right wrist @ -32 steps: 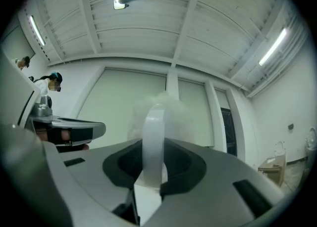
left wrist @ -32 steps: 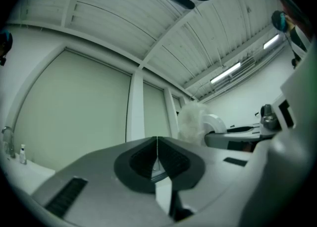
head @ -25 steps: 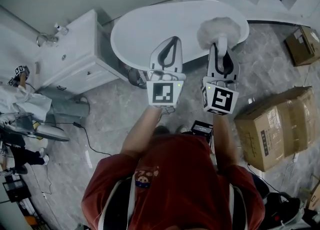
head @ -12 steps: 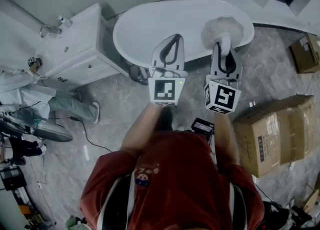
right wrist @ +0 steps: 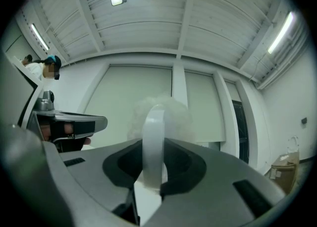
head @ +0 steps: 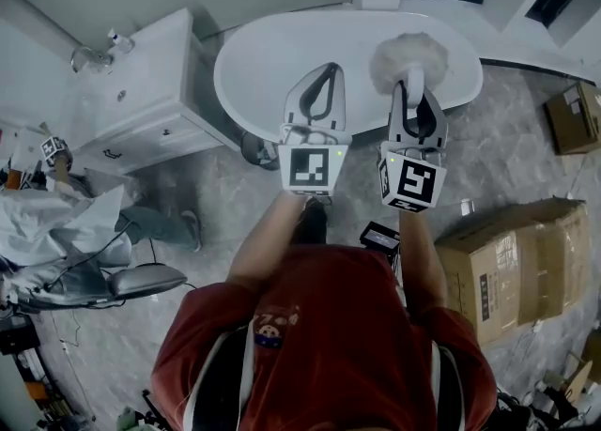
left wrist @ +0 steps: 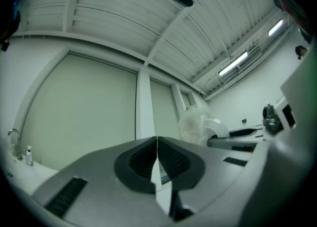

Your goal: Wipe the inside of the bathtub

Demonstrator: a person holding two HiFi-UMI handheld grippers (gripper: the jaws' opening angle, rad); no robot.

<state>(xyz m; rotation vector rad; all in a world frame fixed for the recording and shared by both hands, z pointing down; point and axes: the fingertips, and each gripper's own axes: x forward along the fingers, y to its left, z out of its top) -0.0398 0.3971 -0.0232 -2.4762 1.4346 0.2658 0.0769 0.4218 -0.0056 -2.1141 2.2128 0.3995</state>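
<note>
Right gripper (right wrist: 151, 148) clamps the fluffy duster (right wrist: 173, 112) by its white handle (right wrist: 153, 122); left gripper (left wrist: 157, 146) is closed, empty. Only the head view shows the bathtub (head: 272, 49).

White cabinet (head: 141, 105) at left; cardboard box (head: 515, 265) on grey floor (head: 235, 204) at right

Both forearms extended forward; left hand-held gripper (head: 327, 72) jaws together; right hand-held gripper (head: 413, 82) clamping duster (head: 410, 50) handle.
</note>
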